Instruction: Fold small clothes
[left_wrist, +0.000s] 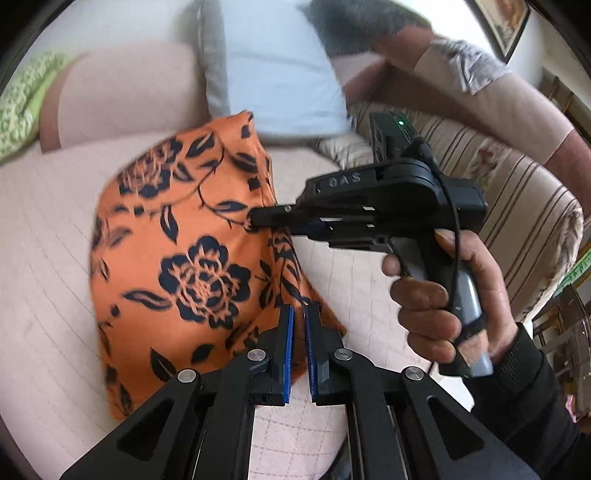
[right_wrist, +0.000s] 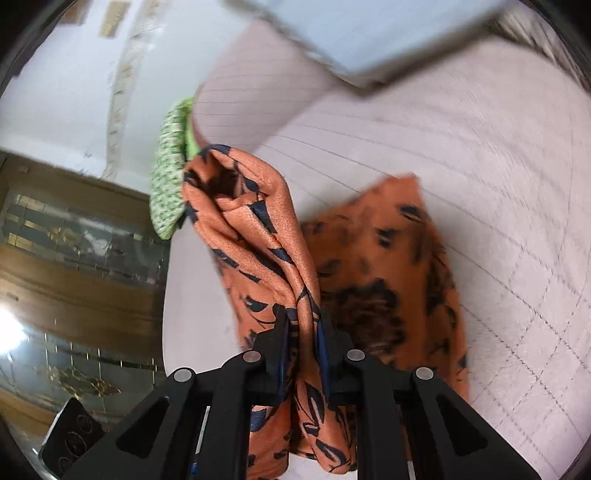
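- The orange floral garment (left_wrist: 177, 258) hangs lifted above the pale quilted sofa seat (left_wrist: 48, 277), held at 2 points along its right edge; most of it drapes down toward the seat, partly doubled over.
- Risk 1: the fabric looks thin and slick, so it could slide out of either grip if the 2 hands pull apart, and the fold would collapse.
- Risk 2: the bunched handful in the right tongs (right_wrist: 301, 332) may lay down twisted, which would leave a lumpy, uneven fold.
- Risk 3: both views are blurred from motion; a fast swing could throw the loose lower edge out of line.
- Left tongs (left_wrist: 299, 325): nearly closed, with a narrow gap between the blue pads (left_wrist: 289, 354); the cloth's edge passes between the tips, and I judge it is pinched there.
- Right tongs: clamped around a thick gathered fold of the garment, cloth spilling out above and below the jaws.
- A green patterned cloth (right_wrist: 168, 184) and a light blue cushion (left_wrist: 280, 70) lie farther back on the sofa.
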